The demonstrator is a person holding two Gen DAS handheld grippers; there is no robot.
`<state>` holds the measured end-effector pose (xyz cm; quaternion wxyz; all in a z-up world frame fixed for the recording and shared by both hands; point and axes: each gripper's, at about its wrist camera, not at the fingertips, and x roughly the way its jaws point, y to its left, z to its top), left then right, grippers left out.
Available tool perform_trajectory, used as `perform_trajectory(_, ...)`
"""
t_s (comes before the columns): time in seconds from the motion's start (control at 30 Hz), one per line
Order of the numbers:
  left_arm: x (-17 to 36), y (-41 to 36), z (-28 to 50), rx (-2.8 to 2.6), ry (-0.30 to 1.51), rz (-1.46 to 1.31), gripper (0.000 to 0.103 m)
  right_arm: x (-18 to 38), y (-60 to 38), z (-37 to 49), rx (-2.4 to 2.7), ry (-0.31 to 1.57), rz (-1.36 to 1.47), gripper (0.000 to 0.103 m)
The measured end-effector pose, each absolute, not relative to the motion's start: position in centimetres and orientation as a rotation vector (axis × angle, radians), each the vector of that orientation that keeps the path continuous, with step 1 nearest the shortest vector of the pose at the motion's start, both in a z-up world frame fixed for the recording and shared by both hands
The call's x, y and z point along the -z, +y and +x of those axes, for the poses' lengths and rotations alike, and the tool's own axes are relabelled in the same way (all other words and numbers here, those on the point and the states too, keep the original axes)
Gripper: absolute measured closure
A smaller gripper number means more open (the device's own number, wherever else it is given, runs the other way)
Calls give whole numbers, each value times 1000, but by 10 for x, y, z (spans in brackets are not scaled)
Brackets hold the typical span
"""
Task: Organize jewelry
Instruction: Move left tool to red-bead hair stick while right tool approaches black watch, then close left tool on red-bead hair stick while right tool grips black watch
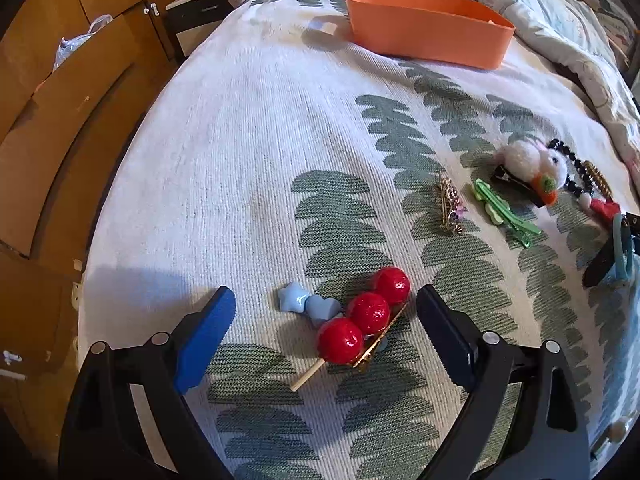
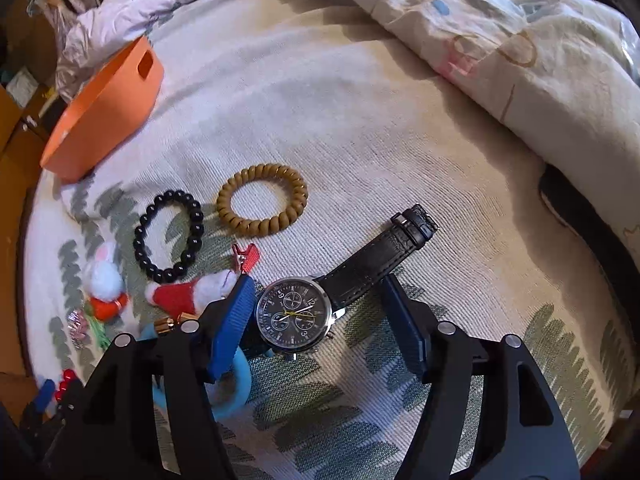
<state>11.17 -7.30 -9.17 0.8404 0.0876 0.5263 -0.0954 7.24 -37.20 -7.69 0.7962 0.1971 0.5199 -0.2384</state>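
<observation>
In the left wrist view my left gripper (image 1: 326, 300) stands open over a hair clip with three red balls (image 1: 366, 314) on a skewer; a pale blue star clip (image 1: 308, 306) lies against it. Neither blue pad touches them. In the right wrist view my right gripper (image 2: 316, 294) is open around a black wristwatch (image 2: 296, 316) with a leather strap (image 2: 380, 258); the pads stand on either side of its dial, apart from it. The orange basket (image 1: 424, 32) sits far back on the bed, and is at the upper left (image 2: 108, 108) in the right wrist view.
On the leaf-patterned bedspread (image 1: 248, 152) lie a gold brooch (image 1: 450, 208), green clips (image 1: 502, 212), a white pompom clip (image 1: 532, 164), a black bead bracelet (image 2: 170, 236), a tan spiral hair tie (image 2: 262, 198), a red-and-white clip (image 2: 188, 294) and a blue ring (image 2: 236, 390). A crumpled quilt (image 2: 500, 40) lies behind.
</observation>
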Motion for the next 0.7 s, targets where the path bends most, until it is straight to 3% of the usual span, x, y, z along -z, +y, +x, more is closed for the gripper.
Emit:
perform_trajectory(0.17,95,-77,110,188,1102,213,12,79,-372,73,504,1099,395,36)
perform_trajectory(0.43,95,-76,107,195,1096,218,13,75,-367,72,460,1081,369,57)
perform_trajectory(0.7,91,-76,102,236,1095,207,37,70,-380,61,409,1049,457,58)
